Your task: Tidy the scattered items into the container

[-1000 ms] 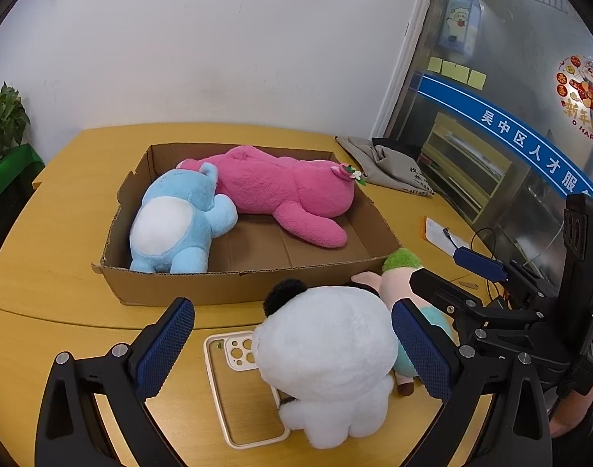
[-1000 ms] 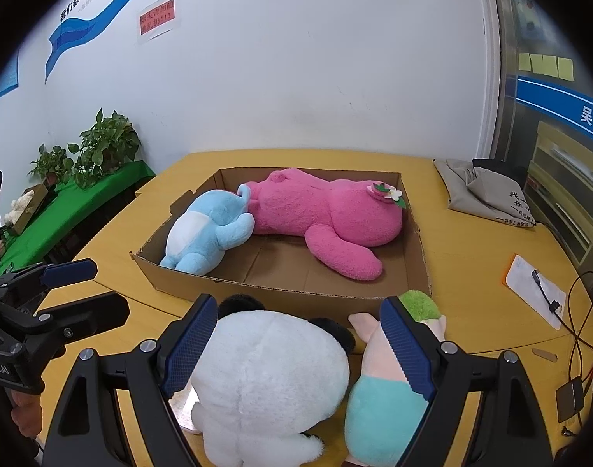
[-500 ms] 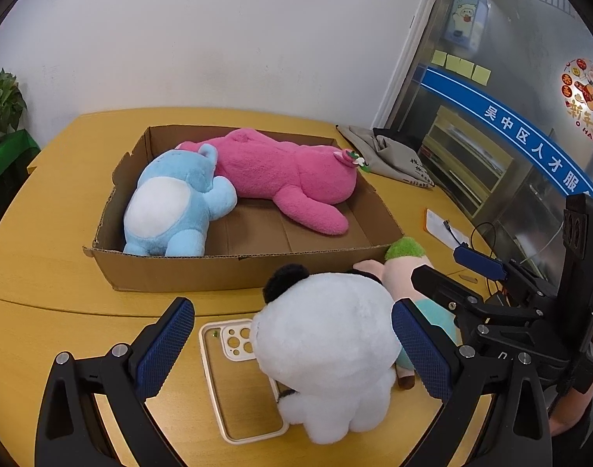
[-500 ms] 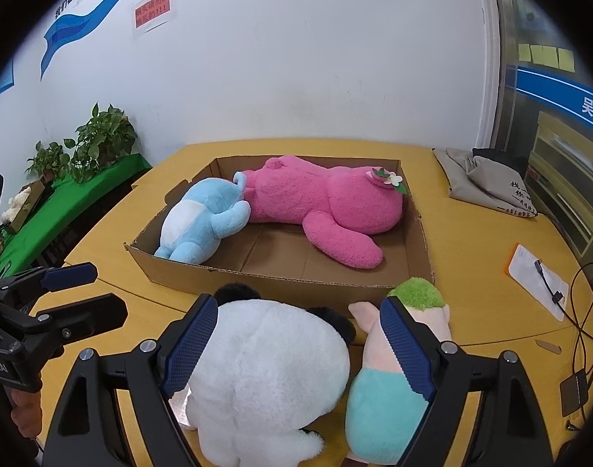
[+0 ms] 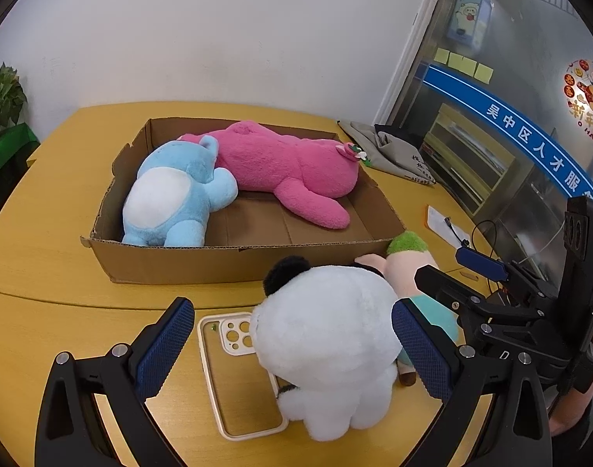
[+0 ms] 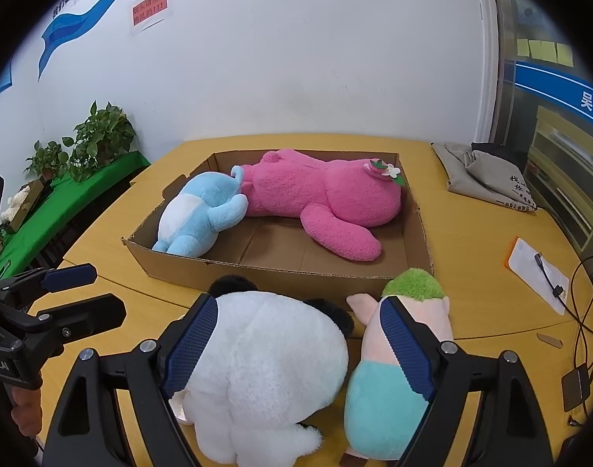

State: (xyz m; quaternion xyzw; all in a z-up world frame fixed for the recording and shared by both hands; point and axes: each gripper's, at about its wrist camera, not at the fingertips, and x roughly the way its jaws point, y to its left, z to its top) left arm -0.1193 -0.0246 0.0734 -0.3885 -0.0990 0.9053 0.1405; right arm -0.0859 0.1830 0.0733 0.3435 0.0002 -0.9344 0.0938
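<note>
A shallow cardboard box on the yellow table holds a blue plush and a pink plush. In front of it lie a white panda plush, a pink pig plush with green hair and teal trousers, and a phone case. My left gripper is open, its pads either side of the panda and the case. My right gripper is open around the panda, its right pad in front of the pig.
A grey cloth bag lies at the table's far right. A white card with a cable lies to the right. Potted plants on a green ledge stand beyond the left edge.
Both grippers have lifted and tilted slightly, so the box and plush sit lower in view. The toys have not moved. Both stay open.
</note>
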